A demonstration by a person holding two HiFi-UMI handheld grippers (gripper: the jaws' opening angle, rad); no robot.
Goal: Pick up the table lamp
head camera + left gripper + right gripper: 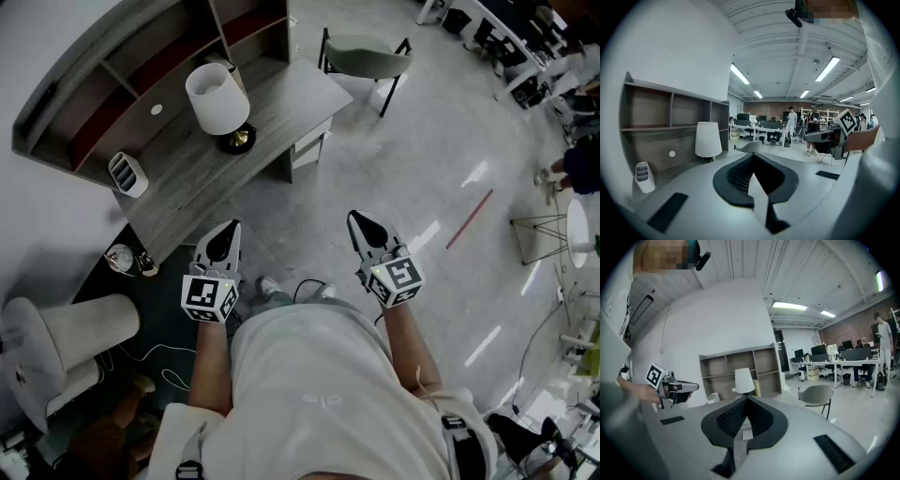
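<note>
The table lamp [221, 106], with a white shade and a dark round base, stands upright on the grey wooden desk [272, 103]. It also shows in the left gripper view as the lamp [708, 139] and in the right gripper view as the lamp [744, 380]. My left gripper [225, 239] is shut and empty, held in the air over the floor short of the desk's front edge. My right gripper [367, 227] is shut and empty too, level with the left one and further right. Both point toward the desk, well away from the lamp.
A shelf unit [141, 66] stands at the back of the desk. A small white ribbed device [127, 173] sits on the desk left of the lamp. A grey chair [367, 58] stands beyond the desk. A white fan heater [66, 337] and cables lie at lower left.
</note>
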